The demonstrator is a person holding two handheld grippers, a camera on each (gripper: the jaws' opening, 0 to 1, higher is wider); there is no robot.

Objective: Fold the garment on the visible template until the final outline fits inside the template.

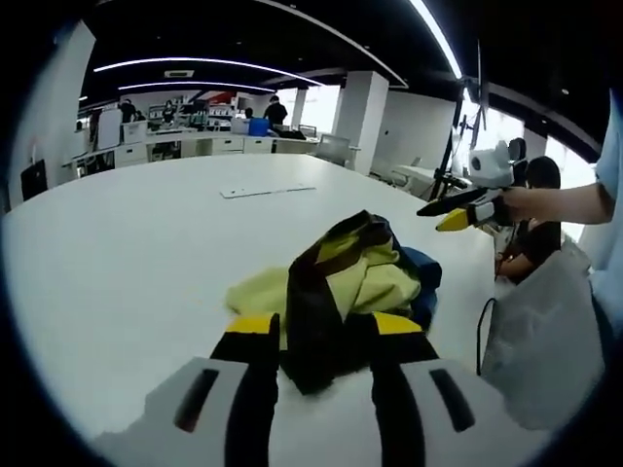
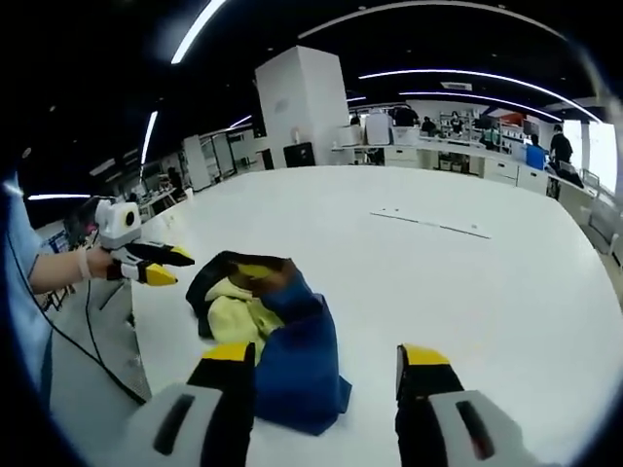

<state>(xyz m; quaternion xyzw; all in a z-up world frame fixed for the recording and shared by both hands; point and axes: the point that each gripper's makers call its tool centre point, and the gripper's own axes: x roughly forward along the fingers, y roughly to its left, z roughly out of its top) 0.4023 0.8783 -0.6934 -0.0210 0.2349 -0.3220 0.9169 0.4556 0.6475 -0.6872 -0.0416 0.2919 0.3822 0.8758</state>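
Note:
A crumpled garment point(image 1: 365, 272) in yellow, dark brown and blue lies bunched on the white table point(image 1: 146, 253). In the left gripper view a dark fold of it fills the gap between my left gripper's point(image 1: 325, 326) yellow-tipped jaws, which press on it from both sides. The right gripper point(image 1: 465, 210) hovers beyond the garment at the right, held by a hand. In the right gripper view the garment point(image 2: 282, 331) lies just left of my right gripper point(image 2: 326, 358), whose jaws stand wide apart with bare table between them. The left gripper point(image 2: 167, 265) meets the garment's dark far-left edge.
A thin pale strip point(image 1: 268, 191) lies flat on the table beyond the garment, also seen as the strip point(image 2: 428, 224). A white bag point(image 1: 545, 341) hangs at the table's edge on the right, near a seated person point(image 1: 533, 229). Desks and people fill the far room.

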